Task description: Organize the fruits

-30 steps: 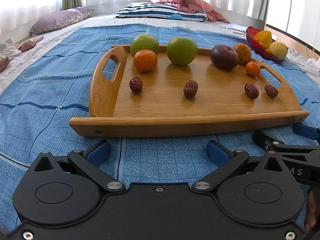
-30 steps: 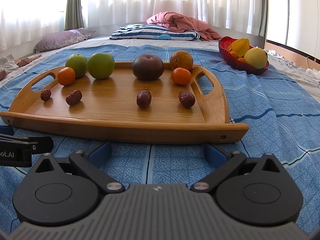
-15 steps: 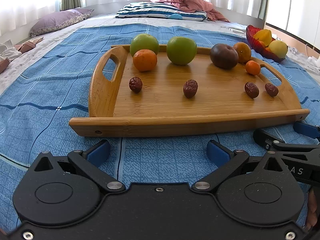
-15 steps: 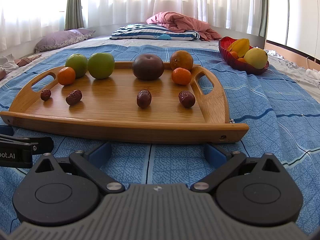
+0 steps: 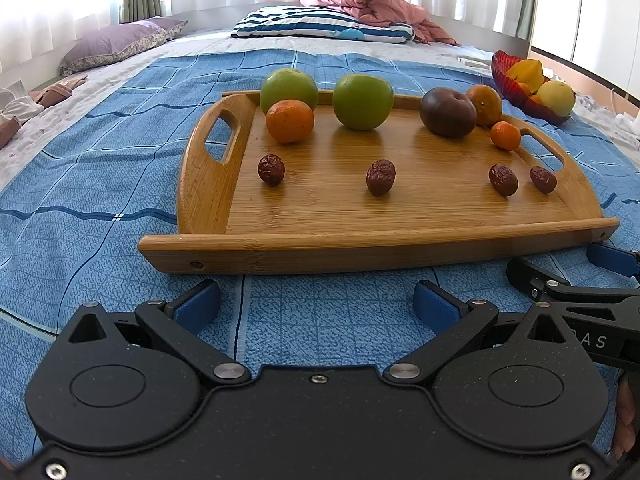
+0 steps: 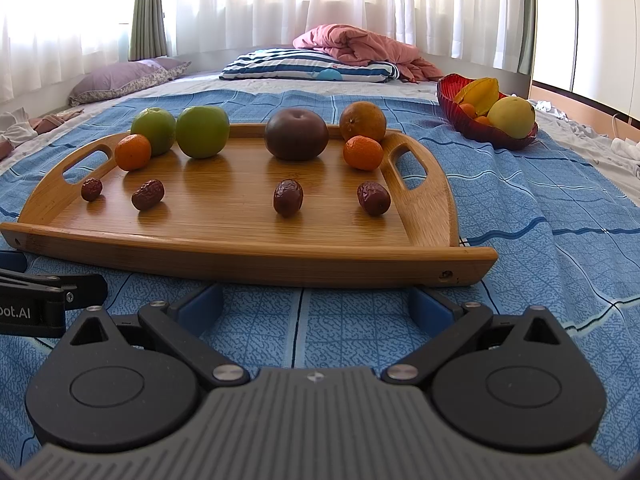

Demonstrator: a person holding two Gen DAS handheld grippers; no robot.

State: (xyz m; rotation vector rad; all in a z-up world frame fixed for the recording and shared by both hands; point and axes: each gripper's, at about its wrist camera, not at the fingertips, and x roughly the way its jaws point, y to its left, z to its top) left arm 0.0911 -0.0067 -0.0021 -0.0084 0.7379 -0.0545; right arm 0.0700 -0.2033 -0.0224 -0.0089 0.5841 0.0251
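A: Tray (image 6: 248,258) count?
B: One wooden tray. On it: two green apples, first (image 6: 153,130), second (image 6: 202,132). One dark purple-brown fruit (image 6: 296,134).
A: Oranges?
B: Three orange citrus: left one (image 6: 133,152), small one on the right (image 6: 363,153), bigger dull one (image 6: 363,121) behind it.
A: Dates?
B: Four red dates: (image 6: 91,189), (image 6: 148,194), (image 6: 287,197), (image 6: 373,198). Ten fruits on the tray in all.
A: Off the tray?
B: One red bowl (image 6: 472,124). Inside: one starfruit (image 6: 480,90), one yellow pear-like fruit (image 6: 512,117), at least two small orange fruits, partly hidden, exact count unclear.
A: Pillows?
B: Two: one purple (image 6: 120,80), one striped (image 6: 304,66). One pink blanket (image 6: 356,46).
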